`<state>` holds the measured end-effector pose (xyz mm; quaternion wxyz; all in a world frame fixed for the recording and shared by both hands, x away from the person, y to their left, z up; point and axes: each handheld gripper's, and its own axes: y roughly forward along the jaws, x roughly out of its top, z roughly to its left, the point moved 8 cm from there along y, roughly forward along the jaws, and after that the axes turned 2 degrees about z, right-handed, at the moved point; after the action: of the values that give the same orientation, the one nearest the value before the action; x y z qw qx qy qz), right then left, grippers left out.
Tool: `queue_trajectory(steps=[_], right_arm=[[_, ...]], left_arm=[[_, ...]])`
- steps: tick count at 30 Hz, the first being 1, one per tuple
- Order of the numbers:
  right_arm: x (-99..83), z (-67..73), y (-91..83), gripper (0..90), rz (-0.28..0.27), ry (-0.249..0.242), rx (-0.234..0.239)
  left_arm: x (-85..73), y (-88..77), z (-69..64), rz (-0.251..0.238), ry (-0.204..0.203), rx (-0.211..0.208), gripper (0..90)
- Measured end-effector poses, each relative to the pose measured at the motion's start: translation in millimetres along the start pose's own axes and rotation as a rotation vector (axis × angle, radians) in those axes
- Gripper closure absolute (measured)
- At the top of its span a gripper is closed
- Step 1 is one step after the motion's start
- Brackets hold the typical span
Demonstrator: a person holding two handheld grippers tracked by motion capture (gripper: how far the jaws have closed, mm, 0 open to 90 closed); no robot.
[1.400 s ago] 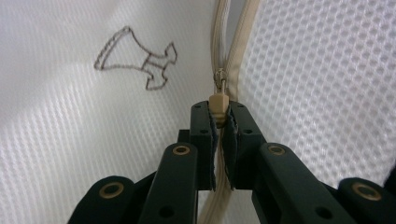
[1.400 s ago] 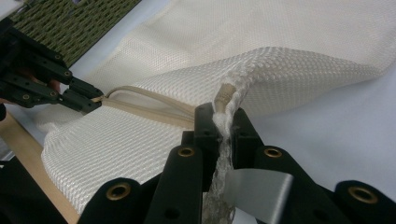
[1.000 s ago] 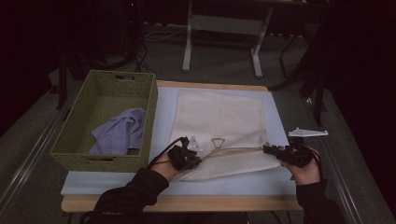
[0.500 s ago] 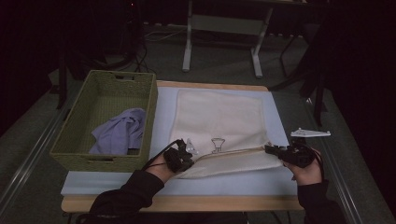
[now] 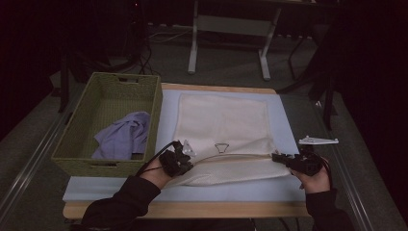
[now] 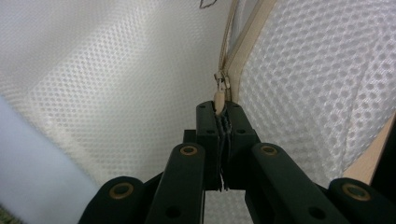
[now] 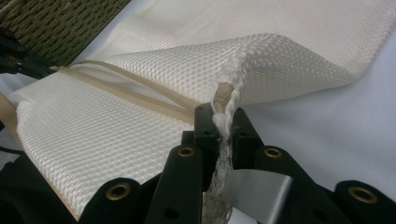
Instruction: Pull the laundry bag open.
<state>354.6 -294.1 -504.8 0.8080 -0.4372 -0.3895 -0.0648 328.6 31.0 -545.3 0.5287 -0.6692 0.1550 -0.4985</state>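
Hand-held grippers (image 5: 179, 161) (image 5: 280, 157) at mesh bag (image 5: 222, 125) corners

We cannot see how far the zipper pull (image 6: 218, 99) reaches between the left gripper's (image 6: 218, 122) pads. The purple cloth's (image 5: 121, 139) lower part is hidden behind the basket's (image 5: 101, 166) near wall.

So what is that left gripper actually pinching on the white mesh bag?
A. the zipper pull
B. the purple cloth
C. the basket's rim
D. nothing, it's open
A: in the left gripper view the left gripper has its jaws shut on the zipper pull of the mesh bag.
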Motion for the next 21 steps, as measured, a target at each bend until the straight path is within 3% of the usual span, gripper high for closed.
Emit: queue_trajectory(steps=[1, 3, 4, 6, 14, 21], right_arm=[[0.0, -0.4, 0.1, 84.7, 0.000, -0.001, -0.005], [-0.4, -1.2, -0.1, 84.7, -0.001, 0.003, -0.003], [-0.5, -2.4, -0.3, 84.7, -0.002, 0.004, -0.013], [-1.7, -4.7, -0.9, 84.7, 0.001, 0.011, -0.011], [-6.9, -9.9, 1.0, 84.6, 0.011, 0.021, -0.019], [-10.5, -14.4, -0.3, 84.6, 0.013, 0.032, -0.014]], left_arm=[[-1.4, 1.4, -0.7, -0.001, -0.008, -0.017, 87.3], [-6.3, 4.1, 0.6, 0.020, -0.004, 0.005, 87.3], [-8.8, 5.4, 0.0, 0.023, -0.006, -0.008, 87.3], [-14.5, 7.0, 2.0, 0.045, -0.003, 0.018, 87.2], [-19.4, 1.8, 4.4, 0.047, -0.035, 0.009, 87.2], [-23.0, -4.8, 6.3, 0.051, -0.037, 0.043, 87.2]])
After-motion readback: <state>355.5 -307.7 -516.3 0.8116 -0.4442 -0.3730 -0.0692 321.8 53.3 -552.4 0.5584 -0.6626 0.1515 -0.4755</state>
